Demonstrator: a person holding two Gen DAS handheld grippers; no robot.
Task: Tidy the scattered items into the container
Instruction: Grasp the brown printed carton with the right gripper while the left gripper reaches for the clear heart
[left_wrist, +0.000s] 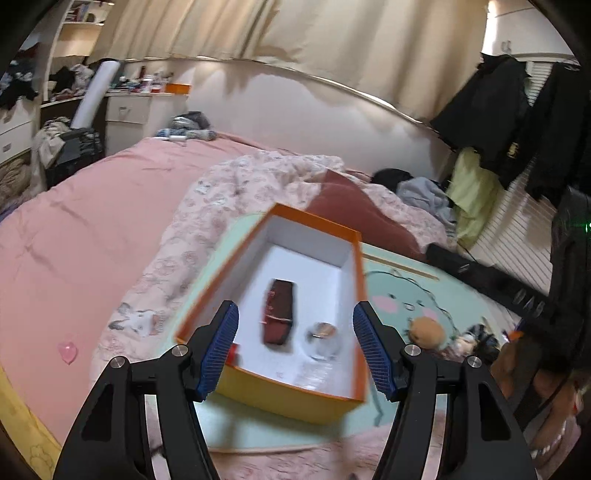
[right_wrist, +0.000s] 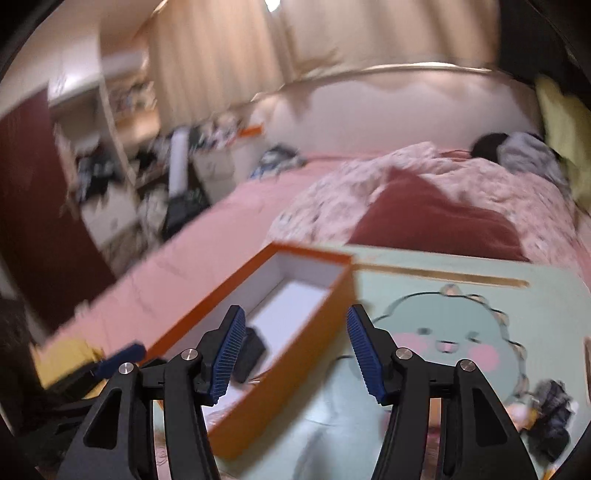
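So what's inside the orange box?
Inside the box: a dark red case, a clear round jar and something small and red, mostly hidden by a blue pad.

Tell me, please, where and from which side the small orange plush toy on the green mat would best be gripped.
Probably across the round body of the orange plush toy, coming down from above and from the box side. It lies on the green mat with a dark jumble of small items close on its far side, so only the side facing the orange box looks free. Being soft, it should squash between the pads.
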